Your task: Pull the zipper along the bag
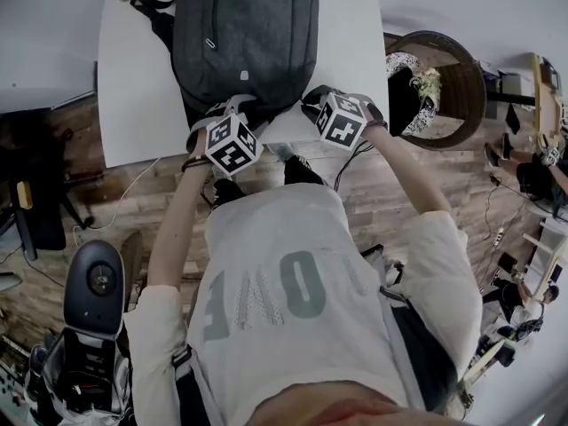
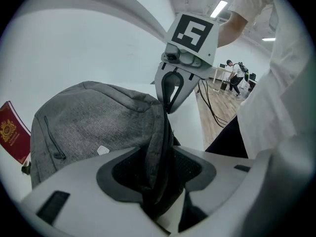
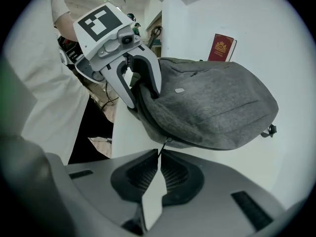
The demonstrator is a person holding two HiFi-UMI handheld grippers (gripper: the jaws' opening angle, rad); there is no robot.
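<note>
A grey backpack (image 1: 244, 34) lies on the white table (image 1: 133, 78), its near end toward me. My left gripper (image 1: 232, 106) is at that end's left corner. In the left gripper view it (image 2: 160, 181) is shut on an upright fold of the bag's grey fabric (image 2: 157, 132). My right gripper (image 1: 311, 103) is at the right corner. In the right gripper view its jaws (image 3: 159, 157) are shut on the thin dark zipper pull (image 3: 163, 147), which runs up to the bag's edge (image 3: 170, 138). Each gripper shows in the other's view, the left gripper (image 3: 133, 78) holding the bag's rim.
A red booklet (image 3: 222, 47) stands behind the bag, and also shows as a red booklet (image 2: 12, 130) in the left gripper view. A round wicker basket (image 1: 444, 87) sits right of the table. The table's near edge (image 1: 293, 136) runs just under the grippers; wooden floor lies below.
</note>
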